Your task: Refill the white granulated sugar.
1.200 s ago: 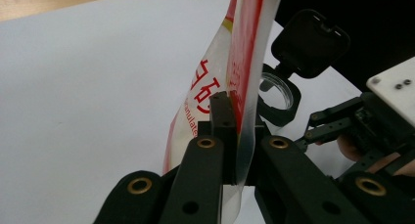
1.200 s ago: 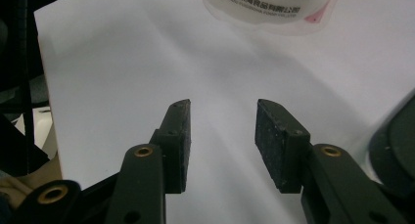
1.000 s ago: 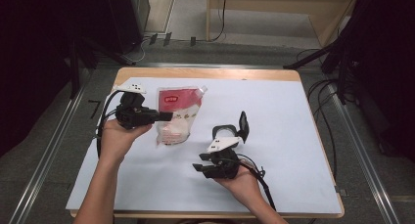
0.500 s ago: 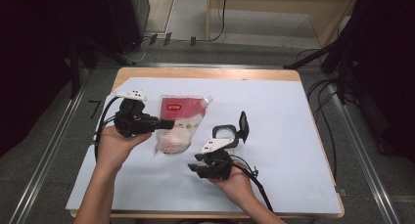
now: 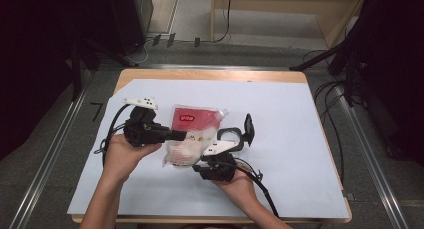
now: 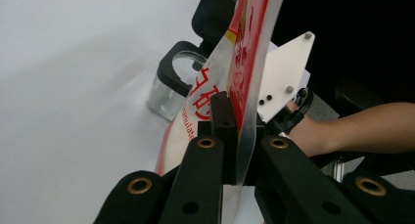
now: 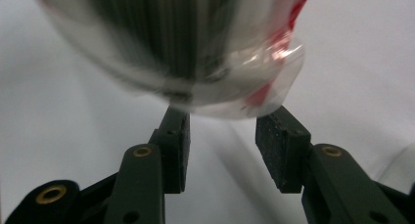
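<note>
Left gripper (image 5: 176, 135), clamped on the pouch's (image 5: 192, 134) side edge, has dragged it off the table's (image 5: 300, 139) left edge toward the middle, right up to the half-open, empty right gripper (image 5: 239, 134), probably ready to grab.

Wooden tabletop (image 5: 150, 75), pale wood exposed along its far edge and at the near corners. A large white sheet (image 5: 295, 139) covers almost the entire surface, lying flat and reaching close to the left, right and near edges. The red-and-clear pouch (image 5: 192, 134) sits near the middle of the sheet, its lower end against the paper.
</note>
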Available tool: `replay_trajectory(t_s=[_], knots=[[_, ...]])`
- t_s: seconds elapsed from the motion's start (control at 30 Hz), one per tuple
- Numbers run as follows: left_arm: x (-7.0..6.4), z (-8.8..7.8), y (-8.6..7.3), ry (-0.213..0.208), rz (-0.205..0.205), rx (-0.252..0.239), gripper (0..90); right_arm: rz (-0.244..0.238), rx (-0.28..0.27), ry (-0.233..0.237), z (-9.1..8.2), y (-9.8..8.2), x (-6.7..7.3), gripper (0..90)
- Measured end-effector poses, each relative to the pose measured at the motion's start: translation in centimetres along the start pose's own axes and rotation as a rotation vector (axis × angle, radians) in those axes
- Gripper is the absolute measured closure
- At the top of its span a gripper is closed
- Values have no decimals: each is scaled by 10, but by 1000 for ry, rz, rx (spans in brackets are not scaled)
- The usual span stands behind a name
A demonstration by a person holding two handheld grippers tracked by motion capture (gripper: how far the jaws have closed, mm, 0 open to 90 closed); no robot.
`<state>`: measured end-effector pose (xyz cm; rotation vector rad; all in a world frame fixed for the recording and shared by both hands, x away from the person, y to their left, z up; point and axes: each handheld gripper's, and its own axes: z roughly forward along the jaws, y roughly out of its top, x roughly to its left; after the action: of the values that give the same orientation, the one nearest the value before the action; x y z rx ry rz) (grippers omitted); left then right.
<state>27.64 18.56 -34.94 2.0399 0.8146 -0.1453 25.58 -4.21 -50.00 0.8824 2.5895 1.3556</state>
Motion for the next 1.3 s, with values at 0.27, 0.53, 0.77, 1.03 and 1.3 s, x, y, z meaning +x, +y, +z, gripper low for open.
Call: replay_trajectory(t_s=[0.27,0.53,0.77,1.03,1.3], knots=[[-6,-3,2,-34,-27,-3,900,12,-51,-41,0,-5,-2,575],[1,-4,0,-56,-82,-9,900,7,-95,-55,1,-8,2,551],[2,-2,0,-17,-102,-4,900,-72,-105,-51,-1,-6,14,561],[-4,13,2,9,-82,26,900,-188,-75,-74,1,-5,32,530],[-10,26,2,0,-11,10,896,-192,-52,-32,2,-3,43,534]])
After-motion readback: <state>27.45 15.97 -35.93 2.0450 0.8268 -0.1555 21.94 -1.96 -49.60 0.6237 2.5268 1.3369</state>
